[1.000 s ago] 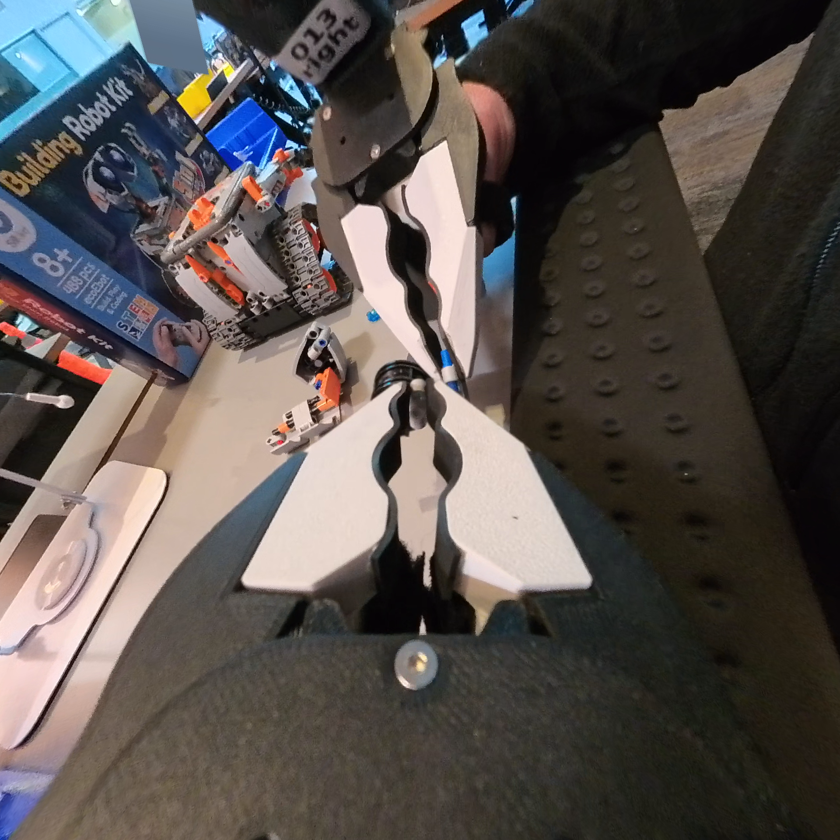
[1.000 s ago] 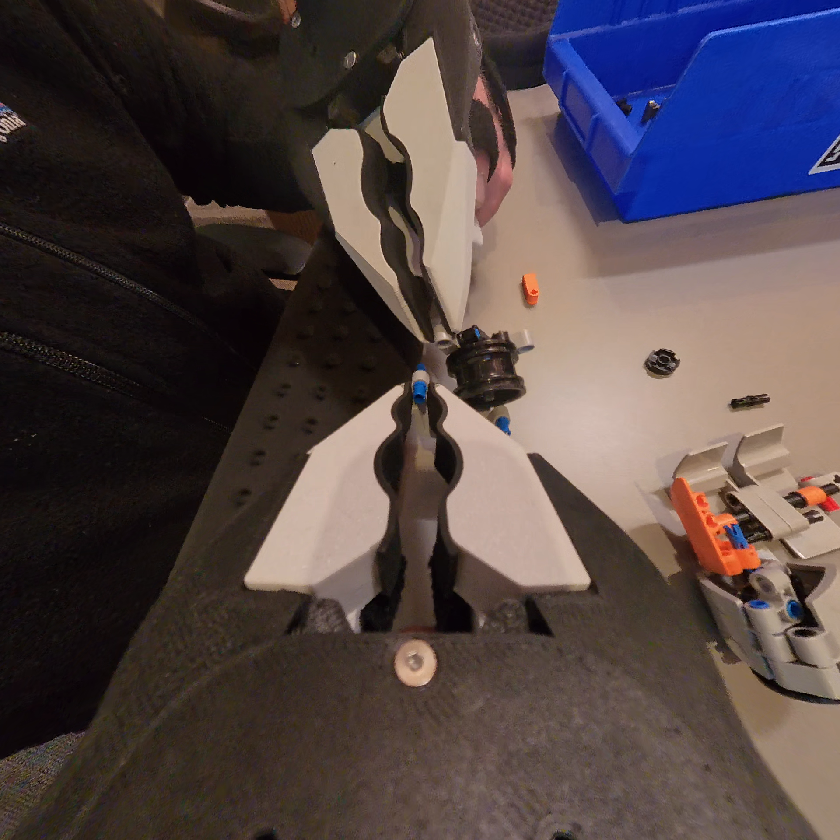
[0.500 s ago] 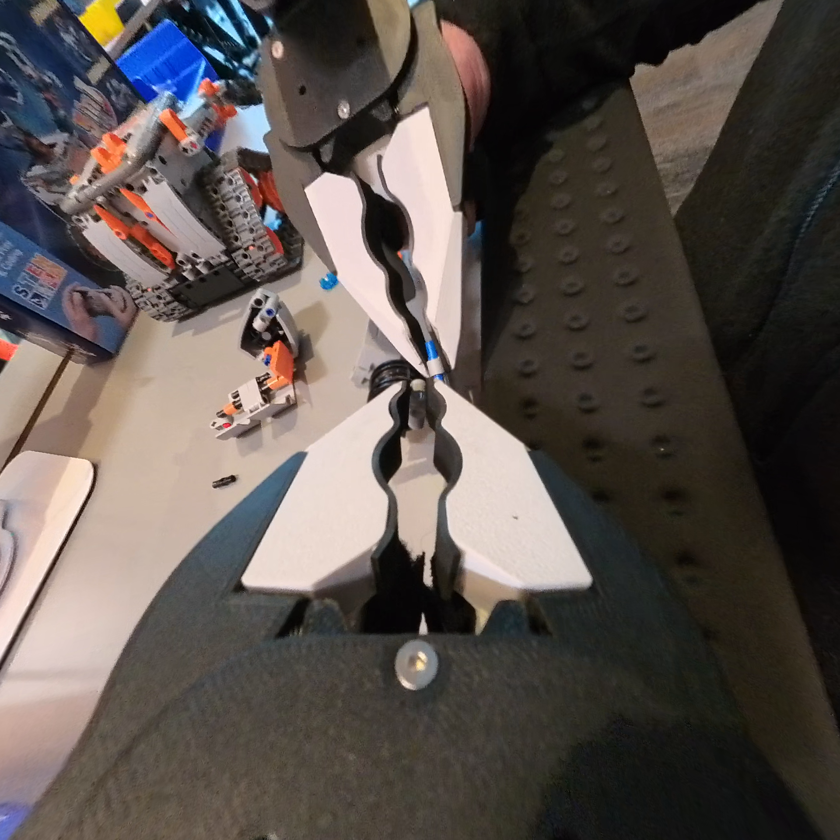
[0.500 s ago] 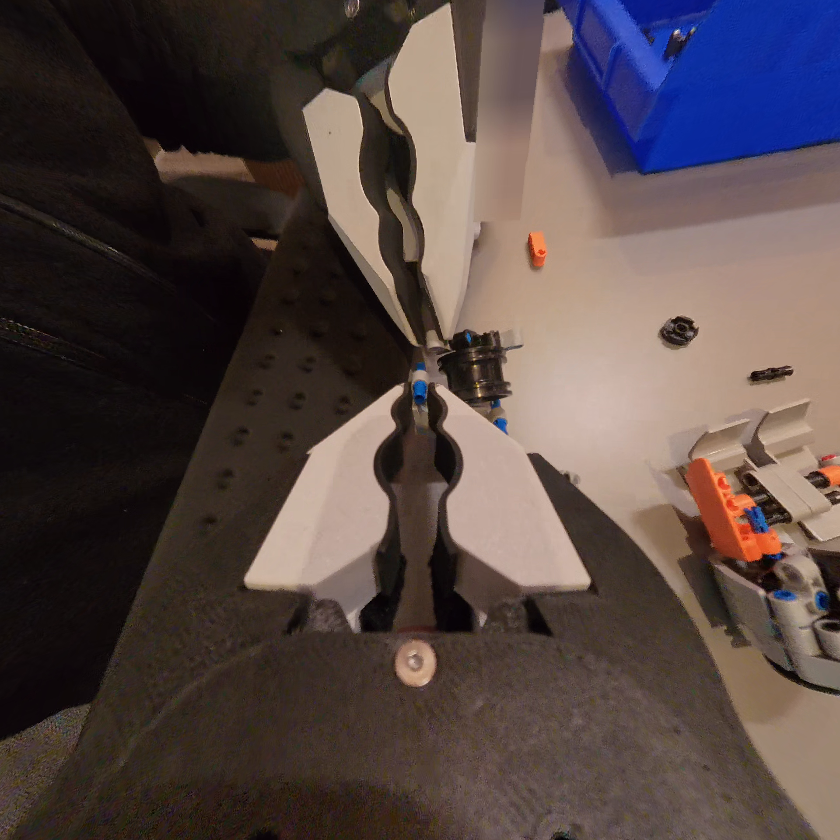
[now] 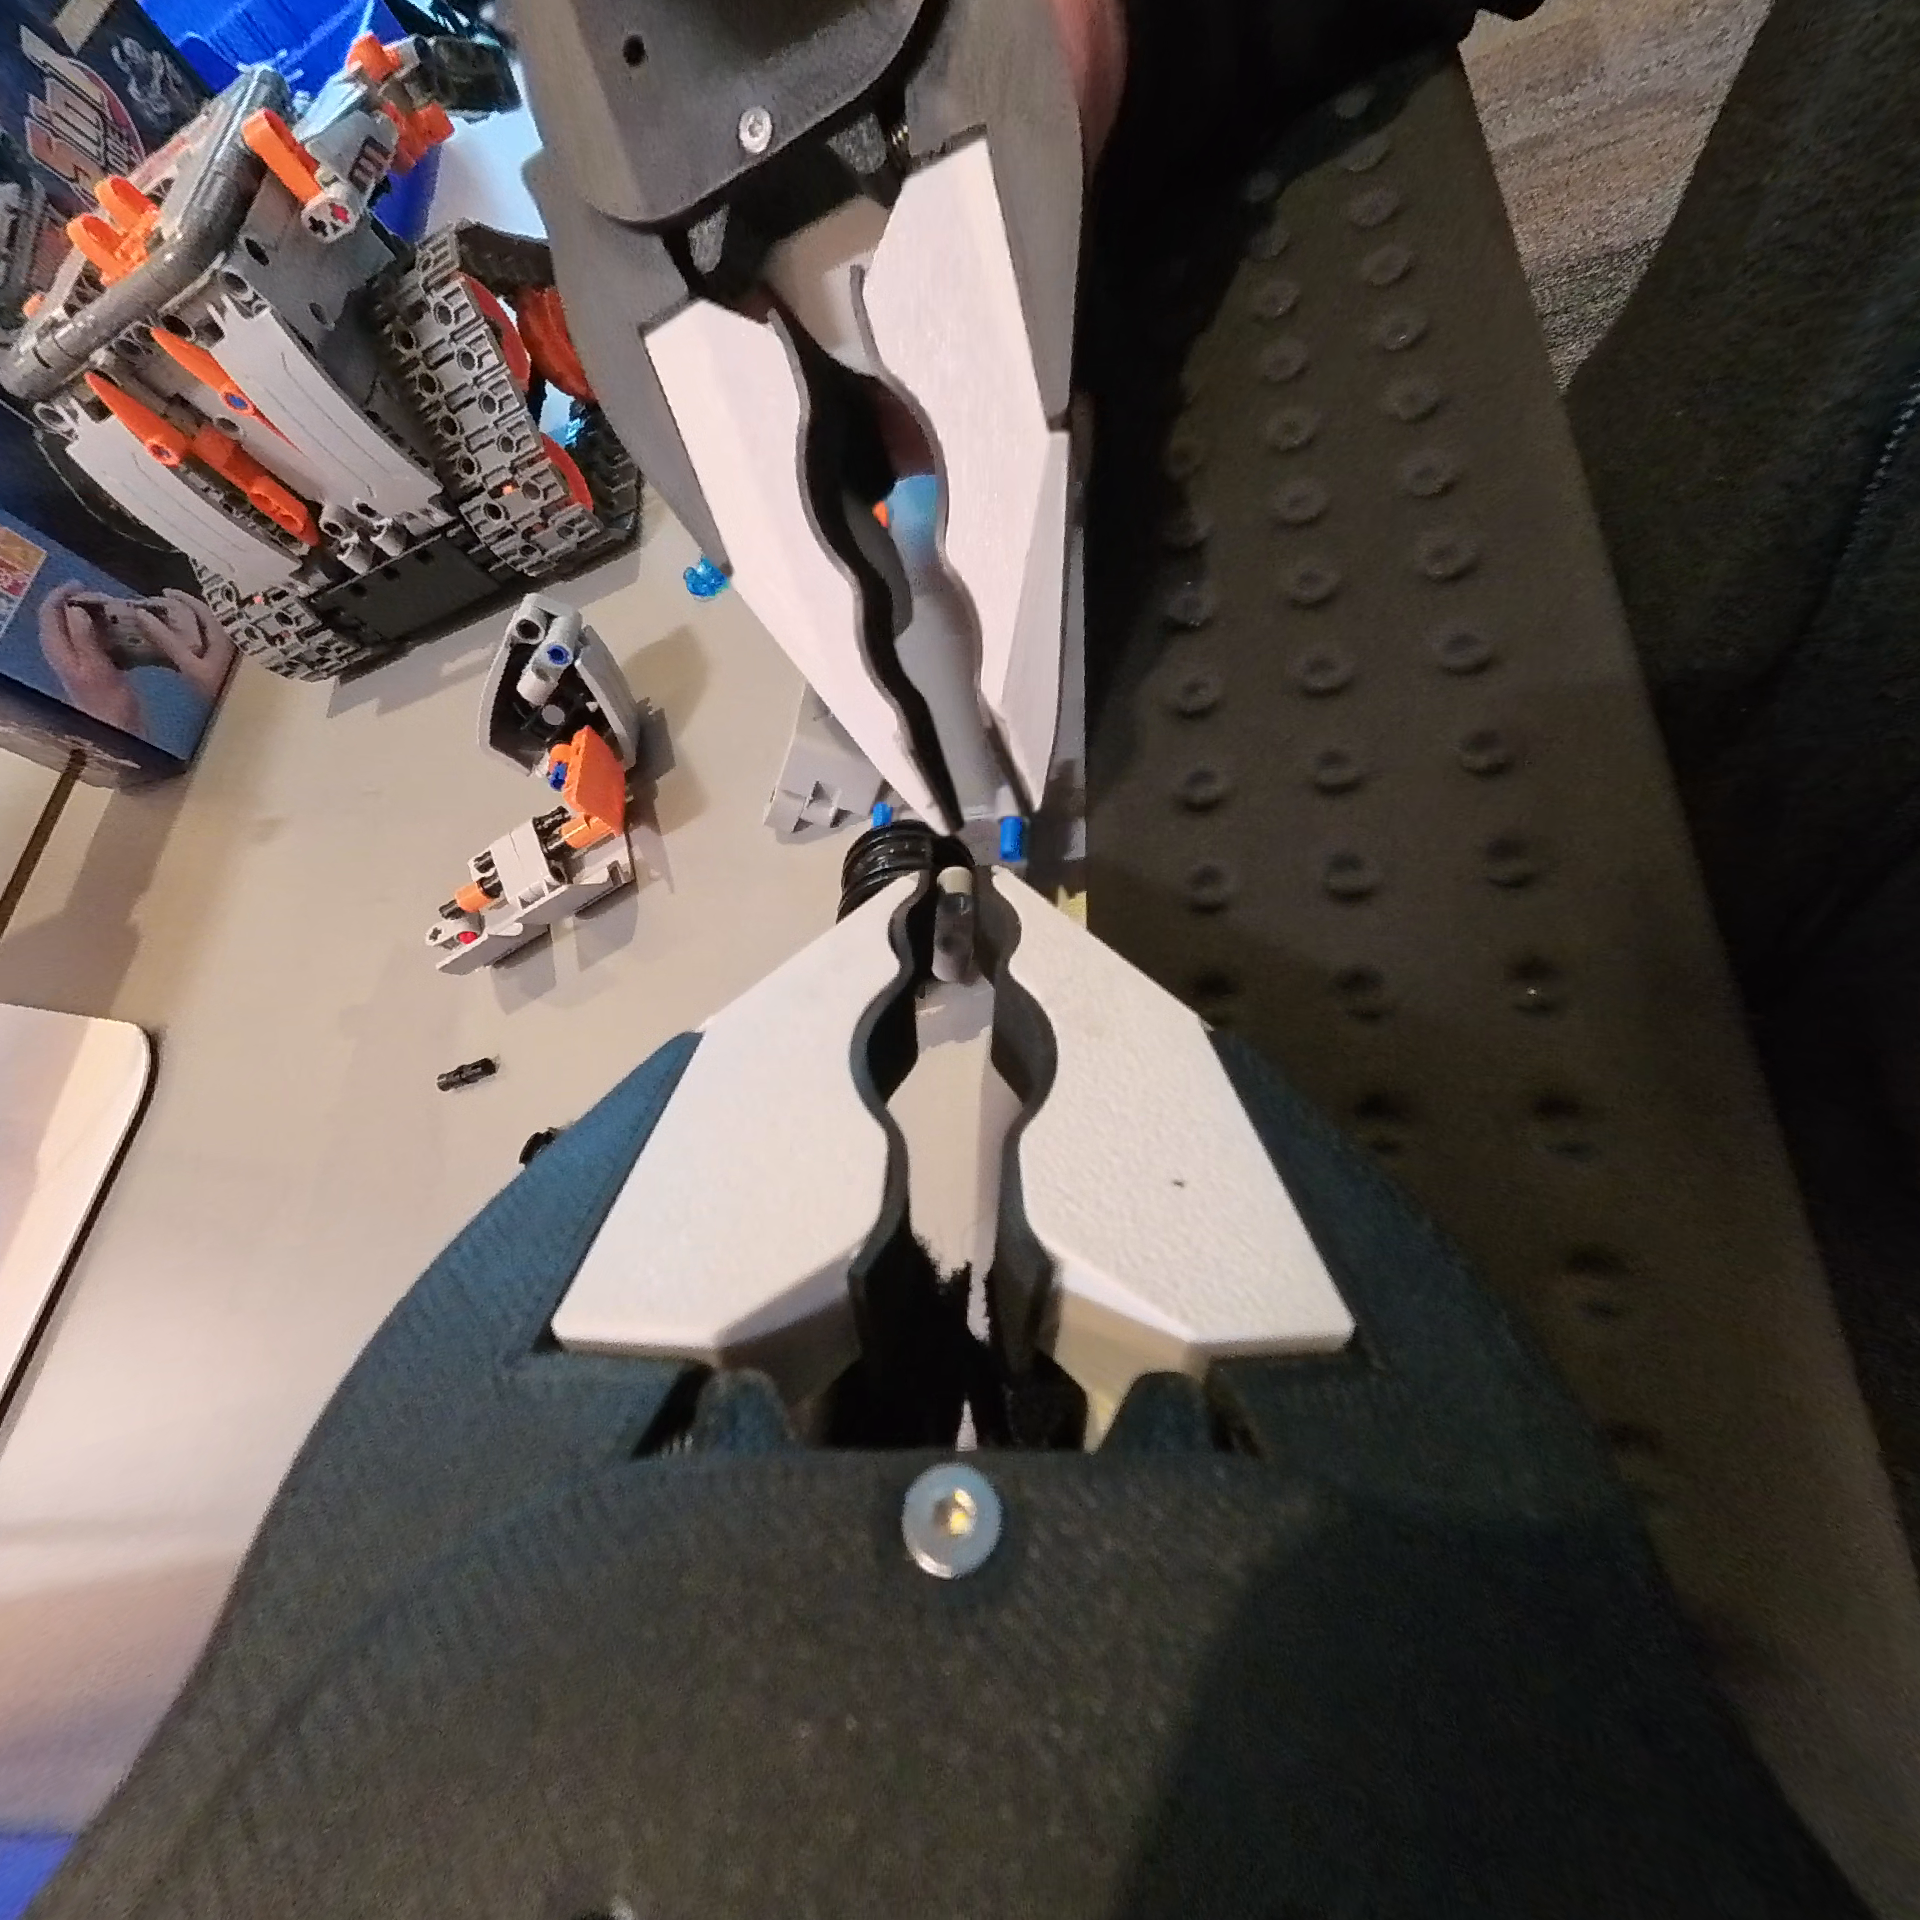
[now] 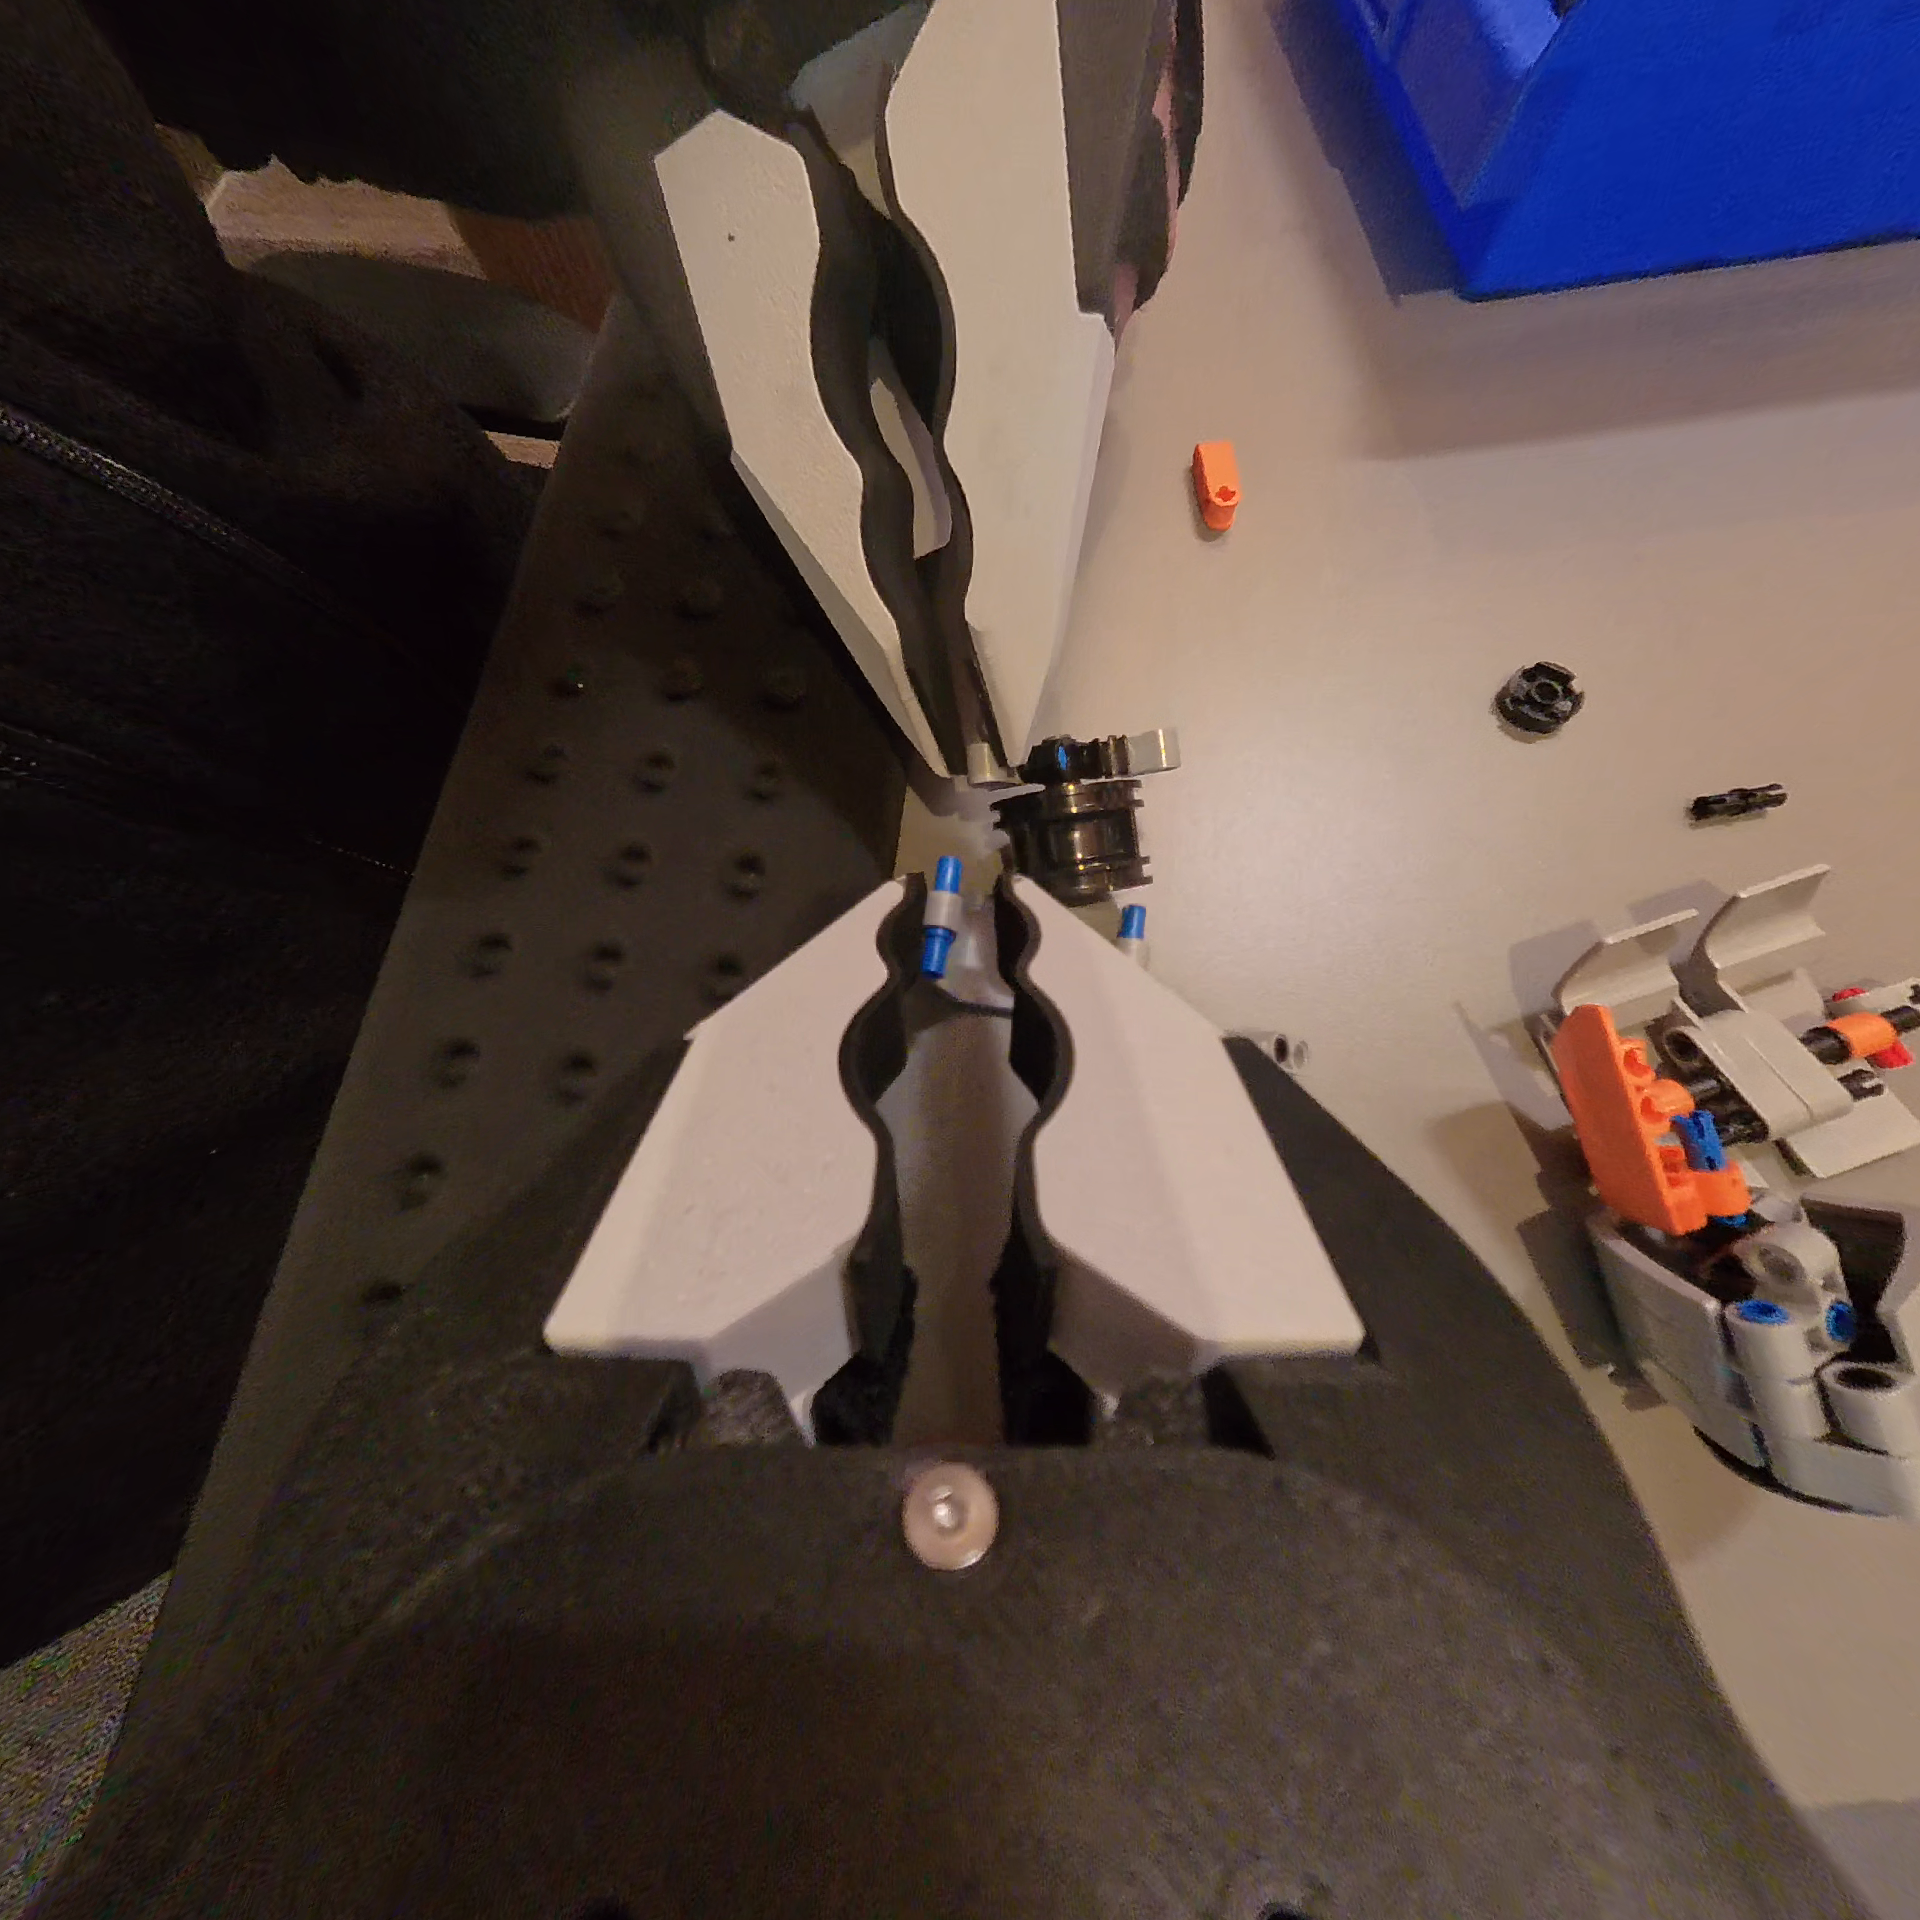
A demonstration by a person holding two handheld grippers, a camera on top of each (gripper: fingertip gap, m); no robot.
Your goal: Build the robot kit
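Note:
My two grippers meet tip to tip above the grey table edge. My left gripper (image 5: 951,883) is shut on a small grey piece that carries a black wheel hub (image 5: 899,857). In the right wrist view the left gripper (image 6: 979,771) comes down from the top, with the hub (image 6: 1075,831) just right of its tips. My right gripper (image 6: 961,883) is shut on a small grey part with blue pins (image 6: 940,914). In the left wrist view the right gripper (image 5: 977,816) comes from above. The two held pieces are almost touching; I cannot tell whether they are joined.
A tracked orange-and-grey model (image 5: 312,416) and a printed box (image 5: 104,644) stand at the far left, with small sub-assemblies (image 5: 561,707) near them. A blue bin (image 6: 1662,135), an orange piece (image 6: 1214,486), a black round piece (image 6: 1540,698) and another sub-assembly (image 6: 1714,1195) lie at right. A black studded strip (image 5: 1351,727) borders the table. My two grippers' fingertips are within a few centimetres of each other.
The two grippers have drawn closer together, and each looms larger in the other's view. Both have stayed shut on their pieces.

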